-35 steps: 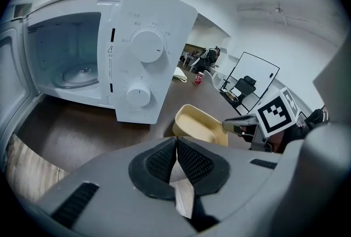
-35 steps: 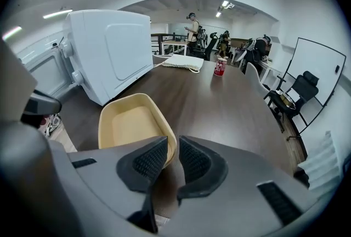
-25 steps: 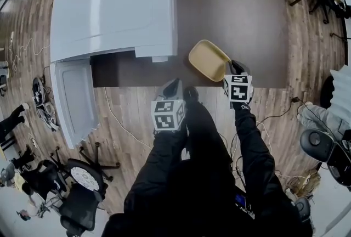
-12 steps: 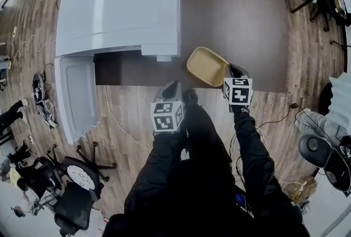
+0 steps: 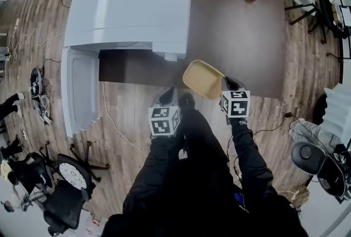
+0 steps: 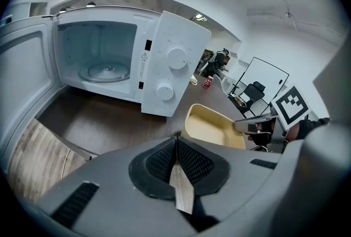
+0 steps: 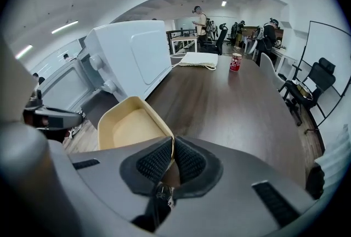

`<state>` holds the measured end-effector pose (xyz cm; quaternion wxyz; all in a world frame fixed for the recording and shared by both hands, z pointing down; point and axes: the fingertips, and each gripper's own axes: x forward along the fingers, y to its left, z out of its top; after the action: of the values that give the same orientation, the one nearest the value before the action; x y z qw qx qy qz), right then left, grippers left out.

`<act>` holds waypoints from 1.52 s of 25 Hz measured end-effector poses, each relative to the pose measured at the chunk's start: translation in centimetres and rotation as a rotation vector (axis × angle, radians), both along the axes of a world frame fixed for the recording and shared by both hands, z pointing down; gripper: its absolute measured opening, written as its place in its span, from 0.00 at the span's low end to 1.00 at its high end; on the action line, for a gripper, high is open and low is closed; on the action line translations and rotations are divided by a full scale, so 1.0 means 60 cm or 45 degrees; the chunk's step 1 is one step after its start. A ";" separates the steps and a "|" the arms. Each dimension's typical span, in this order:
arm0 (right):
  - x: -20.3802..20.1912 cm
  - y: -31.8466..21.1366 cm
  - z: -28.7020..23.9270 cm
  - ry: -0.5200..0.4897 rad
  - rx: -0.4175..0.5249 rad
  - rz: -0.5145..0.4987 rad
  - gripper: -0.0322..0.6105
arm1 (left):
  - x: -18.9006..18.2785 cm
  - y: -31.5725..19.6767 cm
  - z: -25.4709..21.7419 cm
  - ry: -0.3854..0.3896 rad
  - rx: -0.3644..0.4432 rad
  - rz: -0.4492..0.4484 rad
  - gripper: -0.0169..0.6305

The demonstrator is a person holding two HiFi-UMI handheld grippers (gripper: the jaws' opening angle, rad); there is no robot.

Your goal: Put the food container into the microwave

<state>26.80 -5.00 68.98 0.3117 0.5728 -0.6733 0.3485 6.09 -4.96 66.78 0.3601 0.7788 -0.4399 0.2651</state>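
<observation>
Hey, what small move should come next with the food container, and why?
Probably swing the right claw left toward the microwave cavity: it is shut on the food container rim, the door stands wide open, and the container sits right of the opening, past the control panel.

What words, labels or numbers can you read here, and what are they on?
Nothing legible as words.
Sticker on the microwave: warning triangle; print beneath too small.
Red can: print blurred.
Food container: blank.
Cubes on left gripper and right gripper: square markers, no words.
</observation>
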 end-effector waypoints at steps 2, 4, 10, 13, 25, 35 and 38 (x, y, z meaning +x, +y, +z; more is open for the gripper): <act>-0.020 0.009 -0.003 -0.010 -0.011 -0.027 0.11 | -0.016 0.007 0.000 -0.002 -0.003 -0.020 0.08; -0.039 0.017 -0.006 -0.017 -0.021 -0.056 0.11 | -0.033 0.014 0.000 -0.002 -0.007 -0.050 0.08; -0.113 0.029 -0.010 -0.062 -0.057 -0.116 0.11 | -0.102 0.032 0.006 -0.012 -0.023 -0.152 0.08; -0.156 0.025 -0.011 -0.077 -0.064 -0.145 0.11 | -0.142 0.037 0.009 -0.016 -0.027 -0.209 0.08; -0.340 -0.041 -0.040 -0.101 -0.014 -0.205 0.11 | -0.301 0.034 0.007 -0.021 -0.027 -0.412 0.08; -0.445 -0.106 -0.054 -0.132 0.020 -0.165 0.11 | -0.375 -0.011 -0.001 -0.015 0.003 -0.461 0.08; -0.466 -0.125 -0.052 -0.140 0.024 -0.141 0.11 | -0.388 -0.028 0.001 -0.011 0.006 -0.458 0.08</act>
<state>-1.14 -12.52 65.88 0.2876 0.5174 -0.7234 0.3553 -17.19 -6.65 66.84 0.3978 0.6873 -0.5744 0.1988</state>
